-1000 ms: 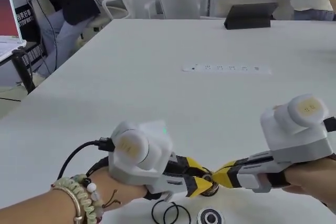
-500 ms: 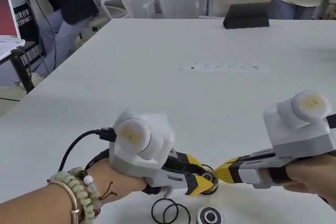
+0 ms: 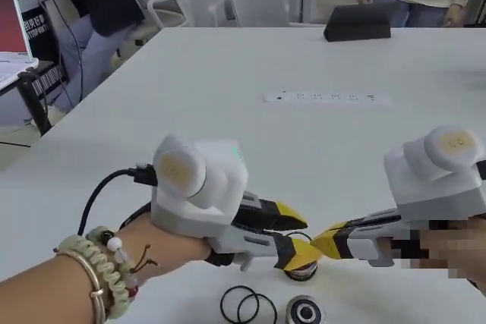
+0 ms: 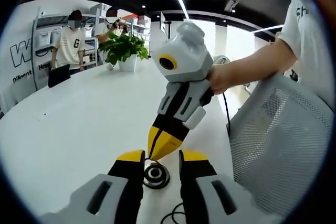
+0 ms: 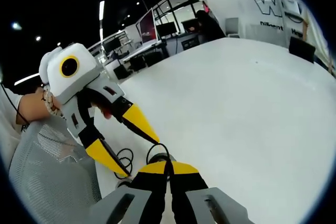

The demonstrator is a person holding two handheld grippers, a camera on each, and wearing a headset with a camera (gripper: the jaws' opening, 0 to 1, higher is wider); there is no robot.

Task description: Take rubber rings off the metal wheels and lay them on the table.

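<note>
Two claws on one wheel: right peels the ring, left steadies

Left claw [image 4: 161, 157] released, jaws parted either side of the metal wheel [image 4: 156, 176], which sits on the white surface [image 3: 228, 111] close to the near edge. Wheel looks narrower than the gap, so I judge it straddled, not clamped. Right claw [image 5: 168, 167] clenched, tips together just above the wheel. A thin black loop of rubber ring [image 5: 157, 149] rises at those tips, so it looks pinched there, with the rest of it on or around the wheel. How much of the ring is seated in its groove is too small to tell.

Loose rings [image 3: 247, 306], two of them overlapping, lie flat on the surface just nearer the person. A second wheel [image 3: 305, 312] sits beside them, cannot tell if it carries a ring.

Step in hand, as I judge it: stripping this ring.
- Left claw should close on the wheel's sides or press it down first, otherwise the wheel likely lifts with the pull
- Right claw pulls up and across the wheel, rolling the ring over the rim, not straight up
- Keep the pinch tight, thin rubber can slip out and snap back
- Once free, lay it flat by the loose rings, clear of both wheels
</note>
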